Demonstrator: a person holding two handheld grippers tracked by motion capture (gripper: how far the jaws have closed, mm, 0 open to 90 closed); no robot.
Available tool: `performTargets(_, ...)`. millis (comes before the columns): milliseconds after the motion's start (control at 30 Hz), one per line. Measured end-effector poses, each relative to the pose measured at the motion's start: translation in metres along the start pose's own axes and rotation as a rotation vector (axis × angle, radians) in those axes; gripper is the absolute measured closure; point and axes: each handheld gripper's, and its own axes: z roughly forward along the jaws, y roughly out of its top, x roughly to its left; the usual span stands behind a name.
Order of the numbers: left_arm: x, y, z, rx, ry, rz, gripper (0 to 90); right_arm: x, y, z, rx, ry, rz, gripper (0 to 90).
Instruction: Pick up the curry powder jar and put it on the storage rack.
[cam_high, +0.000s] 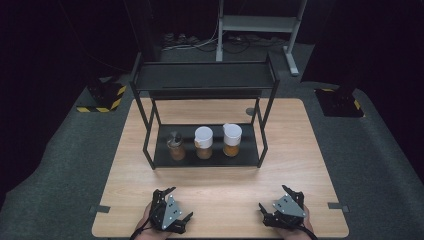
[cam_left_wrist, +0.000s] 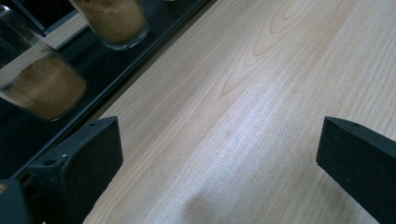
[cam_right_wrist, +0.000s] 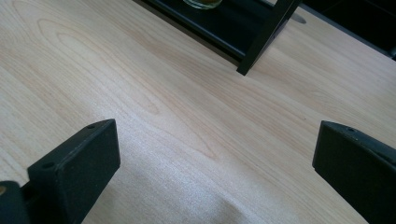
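— Where are your claws sitting right now?

— I'm holding my left gripper (cam_high: 172, 207) and my right gripper (cam_high: 280, 204) low over the near edge of the table (cam_high: 300, 150), well apart from each other. Both are released, jaws spread wide with bare wood between them, gripping nothing.

— And the things you're going for?

— Three jars are standing in a row on the bottom tray of the black rack (cam_high: 205, 75), out in the middle of the table. The left jar (cam_high: 175, 146) is the short one with a dark top, the middle jar (cam_high: 203, 142) and the right jar (cam_high: 232, 139) are wearing white caps. All three are holding brownish powder.

— What's worrying you?

— I'm thinking the rack's top shelf is hanging right over them, so coming in from above could knock my gripper against it. The jars are also standing near each other; a wide jaw sliding between them might tip a neighbour. And the glass looks smooth, so I'm judging that a shallow pinch could let one slip.
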Motion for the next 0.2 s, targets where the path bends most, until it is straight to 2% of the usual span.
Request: performTargets(200, 0.0022, -0.0002, 0.0004, -0.002, -0.004, -0.011, 0.9, -0.0046, -0.0024, -0.0012, -0.011, 0.012, 0.021, 0.3)
